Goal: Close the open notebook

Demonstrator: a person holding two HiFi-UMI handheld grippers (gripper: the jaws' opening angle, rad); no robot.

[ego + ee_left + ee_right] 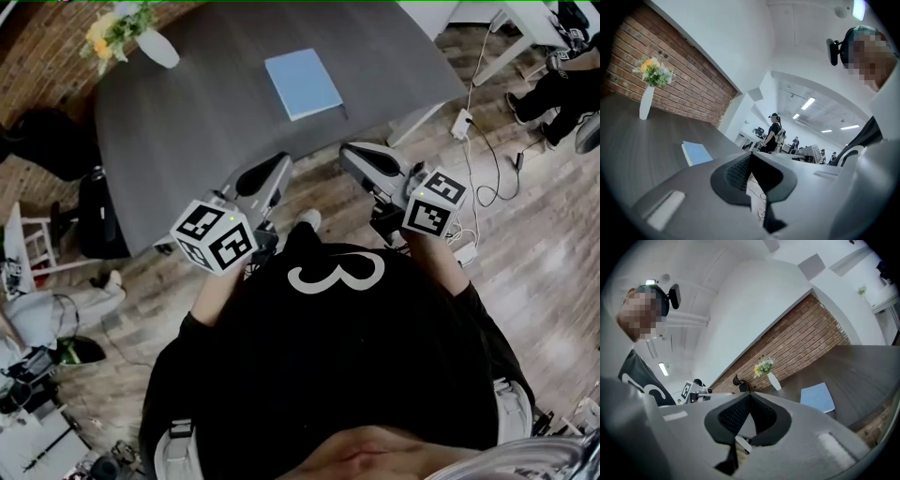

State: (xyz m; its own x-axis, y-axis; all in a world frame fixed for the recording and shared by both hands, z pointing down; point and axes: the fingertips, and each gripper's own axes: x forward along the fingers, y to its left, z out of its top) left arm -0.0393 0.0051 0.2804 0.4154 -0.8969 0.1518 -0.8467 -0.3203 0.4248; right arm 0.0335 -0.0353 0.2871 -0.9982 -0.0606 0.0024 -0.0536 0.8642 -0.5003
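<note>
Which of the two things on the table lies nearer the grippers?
The blue notebook, lying flat near the middle of the table; the white vase stands farther off at its corner.

Open-plan office: a brick wall (684, 79) is running along the upper left, strip lights (807, 103) are glowing above desks (750, 137) at centre, and cables (487, 187) are trailing over wooden floor (525, 253) at right.

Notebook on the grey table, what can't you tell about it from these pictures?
- Pages of the blue notebook: covered by its shut cover, every view.
- Cover print: too small, both gripper views.
- Underside: flat against the grey table, head view.
</note>
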